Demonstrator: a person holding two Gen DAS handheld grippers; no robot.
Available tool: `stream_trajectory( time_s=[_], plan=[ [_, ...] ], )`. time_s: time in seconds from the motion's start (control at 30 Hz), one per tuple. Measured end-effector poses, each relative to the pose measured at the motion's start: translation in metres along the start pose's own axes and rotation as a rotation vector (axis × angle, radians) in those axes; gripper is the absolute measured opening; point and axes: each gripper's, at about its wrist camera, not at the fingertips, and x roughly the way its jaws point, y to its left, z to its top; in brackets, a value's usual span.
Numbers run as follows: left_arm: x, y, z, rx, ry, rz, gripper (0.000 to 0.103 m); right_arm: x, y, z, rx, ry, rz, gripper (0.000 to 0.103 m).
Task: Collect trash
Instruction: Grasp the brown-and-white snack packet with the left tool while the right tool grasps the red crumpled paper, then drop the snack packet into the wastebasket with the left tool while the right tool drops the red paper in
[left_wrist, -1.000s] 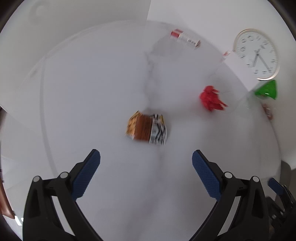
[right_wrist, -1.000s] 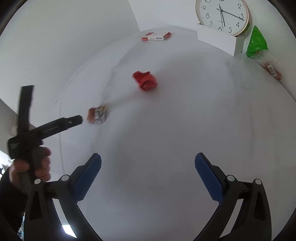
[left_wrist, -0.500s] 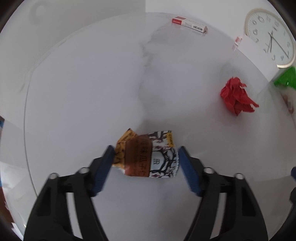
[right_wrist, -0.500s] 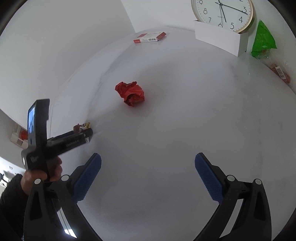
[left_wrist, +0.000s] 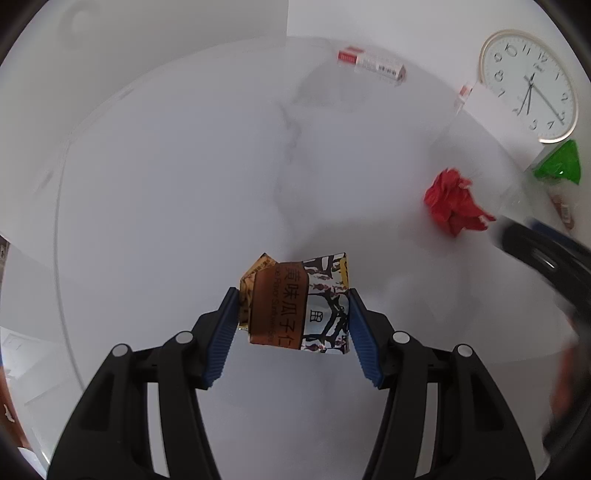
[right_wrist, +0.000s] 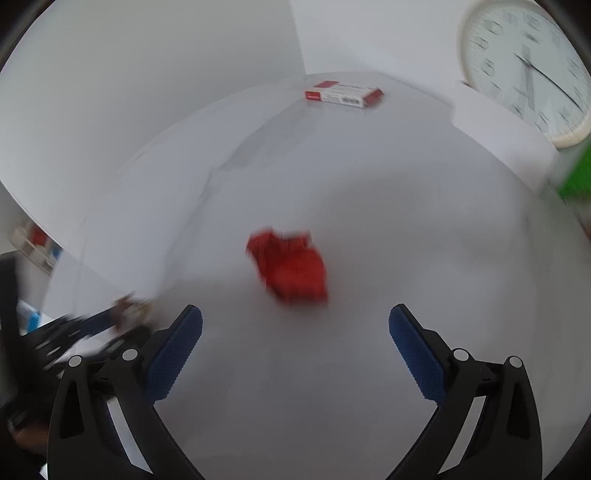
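Observation:
My left gripper (left_wrist: 291, 314) is shut on a crumpled brown and silver snack wrapper (left_wrist: 295, 302), its blue pads pressed on both sides of it over the white table (left_wrist: 177, 192). A crumpled red paper ball (left_wrist: 452, 206) lies to the right; in the right wrist view it (right_wrist: 291, 267) sits just ahead of my right gripper (right_wrist: 295, 332), which is open and empty. The left gripper shows blurred at the lower left of the right wrist view (right_wrist: 92, 328).
A red and white carton (left_wrist: 371, 66) lies at the table's far edge, also seen in the right wrist view (right_wrist: 343, 94). A white box (left_wrist: 498, 110), a wall clock (left_wrist: 528, 85) and a green bag (left_wrist: 559, 164) stand at the far right.
My left gripper closed onto the snack wrapper and lifted it slightly. My right gripper moved forward toward the red paper ball, which now sits closer between its fingers.

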Motion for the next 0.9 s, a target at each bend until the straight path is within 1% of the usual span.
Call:
stream_trajectory(
  time_s=[0.1,0.17,0.2,0.23,0.27,0.3,0.33,0.37,0.43,0.5,0.63,0.73,0.77,0.83,0.9],
  plan=[
    [-0.018,0.011,-0.001,-0.015,-0.017,-0.003,0.056,0.028,0.003,0.013,-0.012,0.034,-0.031,0.100],
    [-0.030,0.021,-0.004,-0.038,-0.023,-0.004,0.056,0.043,0.004,0.017,-0.017,0.053,-0.043,0.097],
    [-0.036,0.026,-0.007,-0.051,-0.025,-0.003,0.056,0.049,0.005,0.017,-0.022,0.064,-0.050,0.093],
    [-0.042,0.032,-0.009,-0.065,-0.029,-0.002,0.056,0.056,0.006,0.017,-0.029,0.077,-0.058,0.083],
    [-0.046,0.035,-0.011,-0.076,-0.030,0.001,0.056,0.059,0.007,0.016,-0.032,0.083,-0.058,0.076],
    [-0.052,0.042,-0.014,-0.086,-0.031,0.003,0.056,0.062,0.007,0.015,-0.030,0.093,-0.055,0.065],
    [-0.056,0.047,-0.016,-0.097,-0.032,0.006,0.056,0.062,0.008,0.015,-0.034,0.084,-0.066,0.046],
    [-0.062,0.053,-0.019,-0.110,-0.034,0.013,0.056,0.060,0.009,0.016,-0.038,0.082,-0.070,0.042],
    [-0.072,0.064,-0.025,-0.130,-0.037,0.024,0.056,0.052,0.011,0.016,-0.023,0.067,-0.053,0.042],
    [-0.084,0.078,-0.033,-0.160,-0.045,0.031,0.056,0.034,0.018,0.015,-0.027,0.032,-0.050,0.042],
    [-0.118,0.106,-0.061,-0.207,-0.064,0.045,0.056,-0.016,0.049,0.005,-0.057,-0.029,-0.001,0.042],
    [-0.149,0.131,-0.091,-0.236,-0.073,0.072,0.056,-0.059,0.088,-0.015,-0.085,-0.066,0.064,0.042],
    [-0.164,0.143,-0.106,-0.250,-0.073,0.088,0.056,-0.075,0.105,-0.025,-0.101,-0.074,0.095,0.042],
    [-0.182,0.159,-0.128,-0.268,-0.071,0.107,0.056,-0.097,0.134,-0.042,-0.126,-0.079,0.145,0.042],
    [-0.208,0.183,-0.160,-0.294,-0.066,0.135,0.056,-0.121,0.169,-0.065,-0.150,-0.075,0.206,0.042]
  ],
)
